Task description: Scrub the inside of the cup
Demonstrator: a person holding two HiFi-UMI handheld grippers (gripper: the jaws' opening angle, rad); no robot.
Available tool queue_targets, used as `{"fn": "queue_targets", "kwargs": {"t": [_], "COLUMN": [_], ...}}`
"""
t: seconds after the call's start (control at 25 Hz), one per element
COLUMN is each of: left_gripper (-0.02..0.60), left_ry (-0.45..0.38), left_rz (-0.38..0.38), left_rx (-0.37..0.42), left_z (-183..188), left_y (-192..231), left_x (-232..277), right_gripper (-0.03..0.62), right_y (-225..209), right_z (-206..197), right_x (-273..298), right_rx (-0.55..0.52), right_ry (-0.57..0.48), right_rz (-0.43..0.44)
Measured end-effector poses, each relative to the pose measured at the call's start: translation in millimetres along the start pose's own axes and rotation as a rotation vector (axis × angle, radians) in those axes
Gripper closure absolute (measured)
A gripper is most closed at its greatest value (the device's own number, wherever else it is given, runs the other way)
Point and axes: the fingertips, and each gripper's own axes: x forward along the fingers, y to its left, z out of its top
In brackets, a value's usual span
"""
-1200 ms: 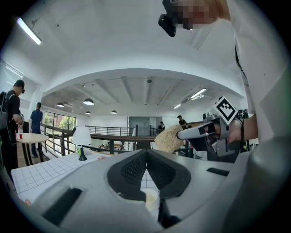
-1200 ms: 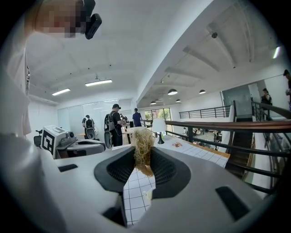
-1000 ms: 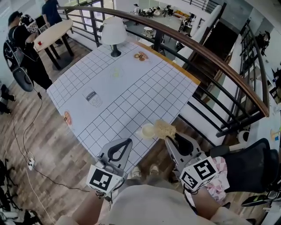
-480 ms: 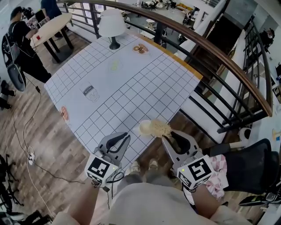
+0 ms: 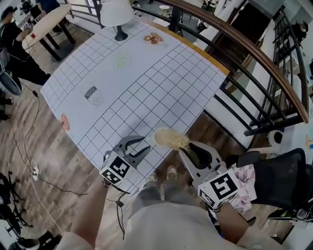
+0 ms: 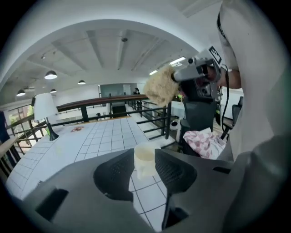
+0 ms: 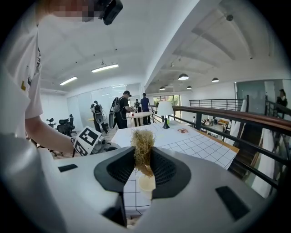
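A cream cup stands near the front edge of the white gridded table. My right gripper is shut on a tan fibrous scrubber, which hangs just above and beside the cup's rim. In the right gripper view the scrubber sticks up between the jaws with the cup below it. My left gripper is to the cup's left, its jaws opening with nothing pressed between them. From the left gripper view the cup shows beyond the parted jaws of that gripper.
A white lamp and printed stickers sit at the table's far end. A dark railing runs along the right. A chair with a pink cloth is at my right. People stand by a round table at the far left.
My left gripper's jaws have gone from shut to open, and it has moved up towards the cup. The right gripper still holds the scrubber by the cup.
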Motion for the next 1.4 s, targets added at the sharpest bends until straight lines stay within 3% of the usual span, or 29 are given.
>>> {"fn": "queue_targets", "kwargs": {"t": [0.28,0.4,0.56,0.8,0.92,1.0,1.16,1.4], "left_gripper": [0.453,0.453,0.453,0.454,0.514,0.515,0.517,0.517], "left_ry": [0.12,0.13,0.103,0.13,0.111,0.098,0.092,0.075], "left_rz": [-0.009,0.014,0.023,0.0,-0.01,-0.017,-0.024,-0.012], "left_rx": [0.065,0.11,0.075,0.066,0.043,0.034,0.032,0.013], "left_z": [-55,-64,-64,-74,-73,-73,-73,-71], "left_y": [2,6,12,13,12,12,11,12], "left_x": [45,58,64,73,74,73,73,75], "right_gripper": [0.496,0.496,0.496,0.496,0.496,0.496,0.496,0.496], "right_y": [-16,-22,-27,-30,-33,-36,-39,-29], "right_z": [-21,-30,-39,-54,-65,-70,-77,-107], "right_x": [22,31,37,45,46,47,56,90], "right_rx": [0.029,0.032,0.041,0.076,0.082,0.08,0.005,-0.113], "right_ry": [0.052,0.075,0.105,0.139,0.169,0.185,0.245,0.448], "right_rz": [0.007,0.008,0.01,0.023,0.021,0.011,0.027,0.161]}}
